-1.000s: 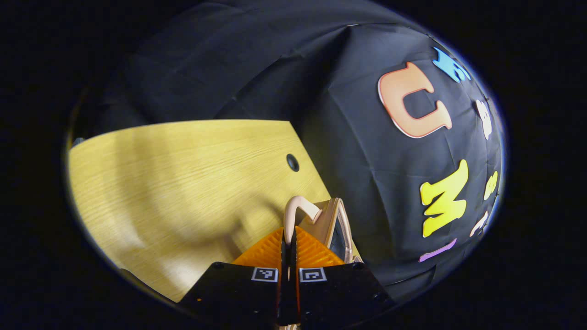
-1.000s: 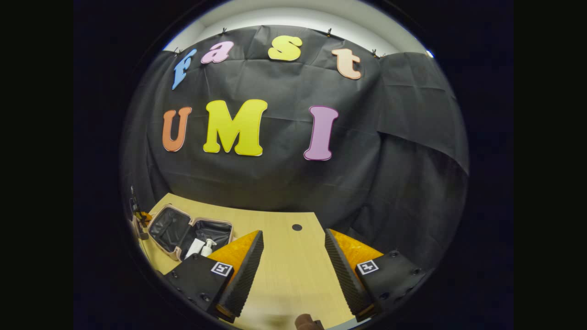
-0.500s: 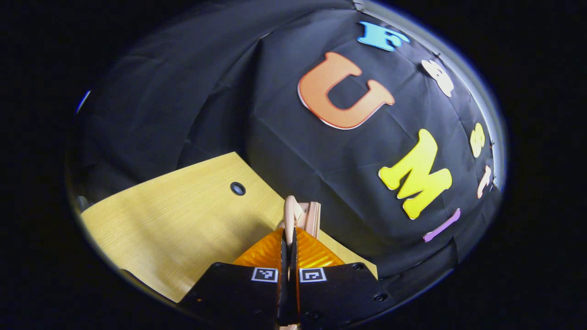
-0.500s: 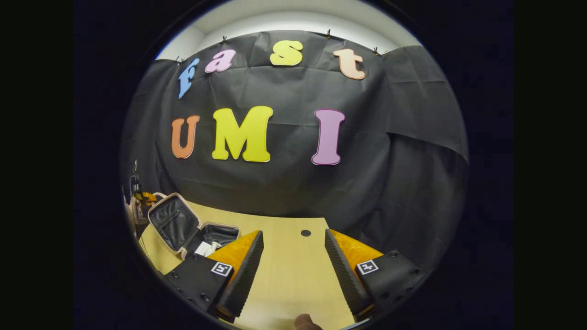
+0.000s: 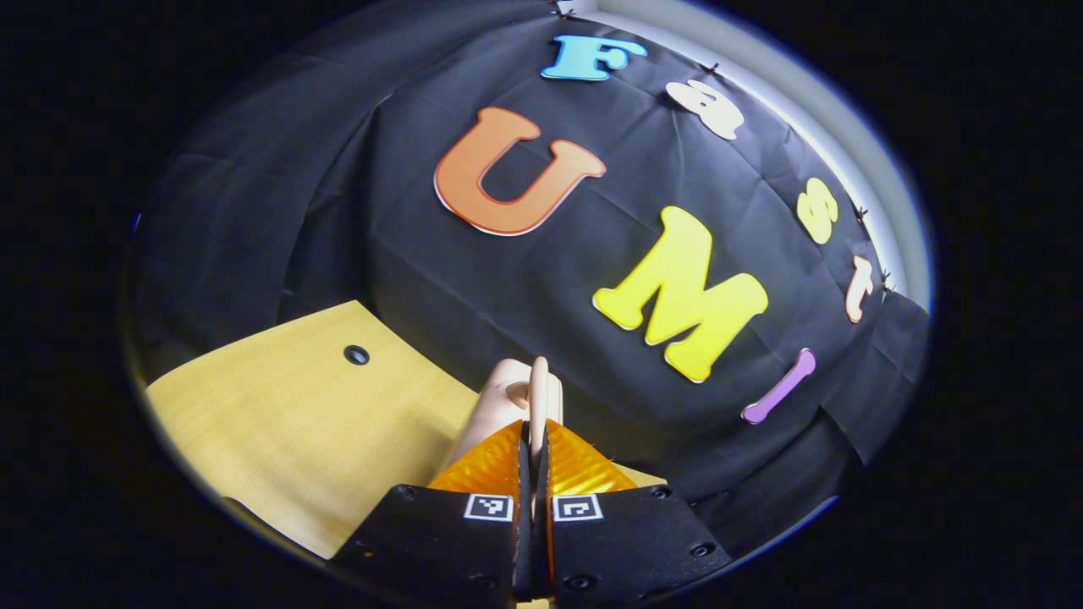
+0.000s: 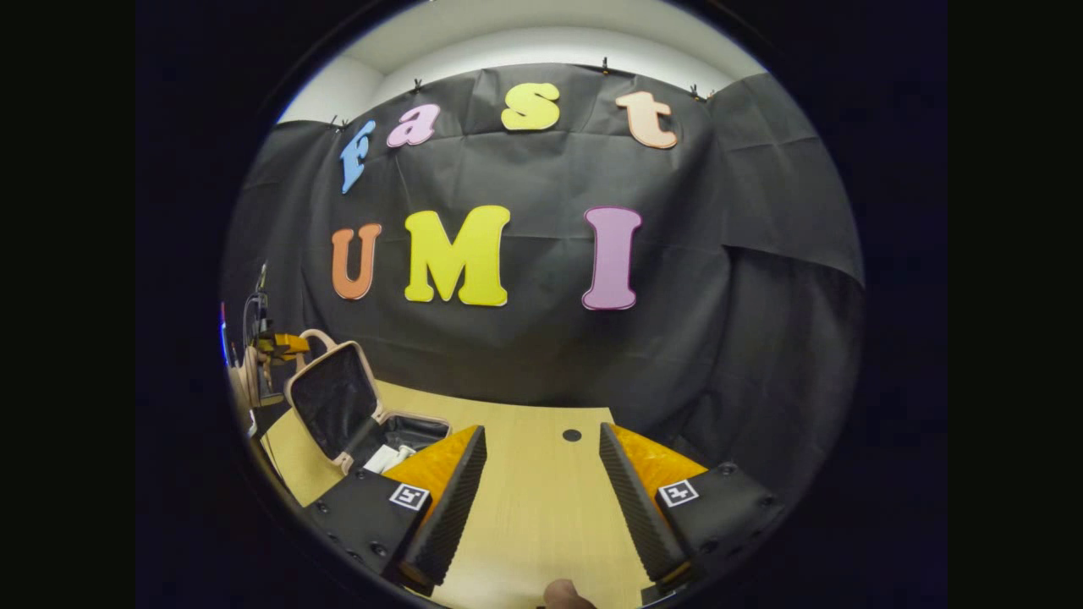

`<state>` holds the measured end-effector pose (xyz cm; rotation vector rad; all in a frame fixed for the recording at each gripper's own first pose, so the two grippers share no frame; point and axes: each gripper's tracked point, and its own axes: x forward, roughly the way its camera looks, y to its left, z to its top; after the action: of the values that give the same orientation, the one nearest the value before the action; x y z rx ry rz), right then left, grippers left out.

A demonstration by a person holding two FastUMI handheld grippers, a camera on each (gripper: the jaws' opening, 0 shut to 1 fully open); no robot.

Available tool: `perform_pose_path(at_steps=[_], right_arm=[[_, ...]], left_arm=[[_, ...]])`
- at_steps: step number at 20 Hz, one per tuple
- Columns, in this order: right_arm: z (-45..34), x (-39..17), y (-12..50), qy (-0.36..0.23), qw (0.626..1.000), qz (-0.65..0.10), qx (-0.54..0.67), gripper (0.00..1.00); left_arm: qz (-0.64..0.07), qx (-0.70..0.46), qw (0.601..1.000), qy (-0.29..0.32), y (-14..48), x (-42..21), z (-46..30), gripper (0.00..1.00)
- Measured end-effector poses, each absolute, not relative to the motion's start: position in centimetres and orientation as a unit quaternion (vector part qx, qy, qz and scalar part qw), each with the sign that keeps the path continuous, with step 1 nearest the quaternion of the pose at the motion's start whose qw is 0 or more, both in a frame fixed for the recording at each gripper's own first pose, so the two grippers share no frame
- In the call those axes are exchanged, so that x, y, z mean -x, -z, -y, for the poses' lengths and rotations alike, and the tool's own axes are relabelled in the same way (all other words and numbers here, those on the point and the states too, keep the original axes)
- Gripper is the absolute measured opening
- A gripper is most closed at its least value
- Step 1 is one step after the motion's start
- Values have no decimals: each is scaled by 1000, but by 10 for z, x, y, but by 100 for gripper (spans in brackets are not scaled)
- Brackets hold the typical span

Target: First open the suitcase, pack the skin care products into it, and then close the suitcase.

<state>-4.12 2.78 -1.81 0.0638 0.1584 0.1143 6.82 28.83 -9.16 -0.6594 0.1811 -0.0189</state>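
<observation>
1. Beige hard-shell suitcase (image 6: 355,414) sits at the table (image 6: 541,499) left edge as the right gripper view shows it; lid (image 6: 334,397) stands roughly half raised, dark lining facing the open base.
2. Left tool (image 5: 534,427): fingers pinched together on the suitcase handle (image 5: 538,391), thin beige loop sticking up between them. Handle grip = lever at the lid's free edge, so lid swings on its hinge w/o touching the shell.
3. Right tool (image 6: 541,482): wide open, nothing in it, over bare table nr the cable hole (image 6: 572,435), well apart from the case. Parked clear so lid's arc isn't blocked, I'd guess.
4. Skin care products (image 6: 387,458): white items lying in the base, partly hidden behind the right tool's finger; count unclear.
5. Judgement: closing step, lid about midway. Products lie low, so prob no fouling; can't confirm.
</observation>
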Motion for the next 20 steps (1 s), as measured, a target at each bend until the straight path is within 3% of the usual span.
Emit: perform_pose_path(at_steps=[8,13,20], right_arm=[[1,41,34,-69,994,-74,-39,77],[15,40,46,-77,992,-86,-54,79],[30,42,74,-86,989,-113,-45,80]], left_arm=[[-114,338,932,70,91,-59,-163,3],[-166,303,933,103,126,-61,-83,3],[-248,231,936,95,195,-66,-6,4]])
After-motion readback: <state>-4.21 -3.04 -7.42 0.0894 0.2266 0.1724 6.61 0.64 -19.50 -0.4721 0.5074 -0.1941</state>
